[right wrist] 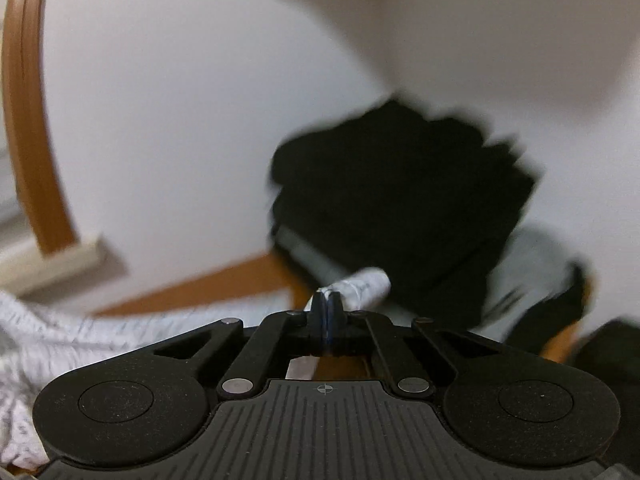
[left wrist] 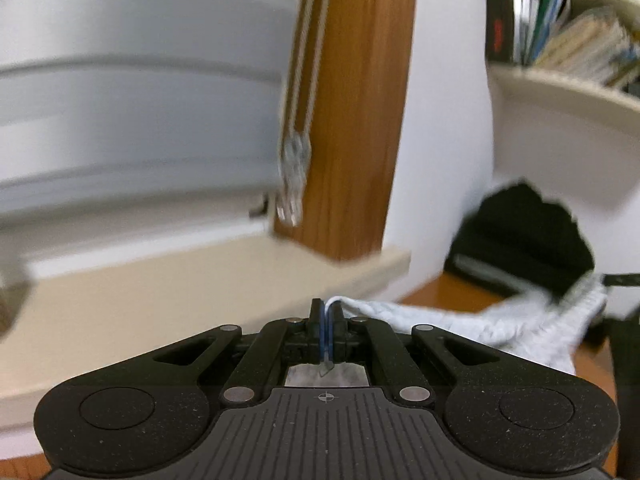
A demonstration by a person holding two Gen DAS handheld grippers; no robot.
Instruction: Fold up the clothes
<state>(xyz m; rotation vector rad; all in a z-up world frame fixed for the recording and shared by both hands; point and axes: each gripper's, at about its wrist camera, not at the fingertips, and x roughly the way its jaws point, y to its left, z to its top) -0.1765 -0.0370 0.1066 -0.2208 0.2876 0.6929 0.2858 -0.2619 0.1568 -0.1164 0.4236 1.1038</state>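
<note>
Above the counter (right wrist: 208, 284), left tool (left wrist: 327, 312) and right tool (right wrist: 328, 300) each pinch the pale garment's (left wrist: 500, 328) edge, lifting it; next likely calls for spreading flat.

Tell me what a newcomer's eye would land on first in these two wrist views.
First, the pale grey garment strung between both tongs: the left tongs pinch its edge at bottom centre of the left view, and the right tongs are clamped on a bunched corner in the right view. Next, the heap of black clothes against the white wall behind. Last, the brown wooden post standing upright in the left view.
</note>
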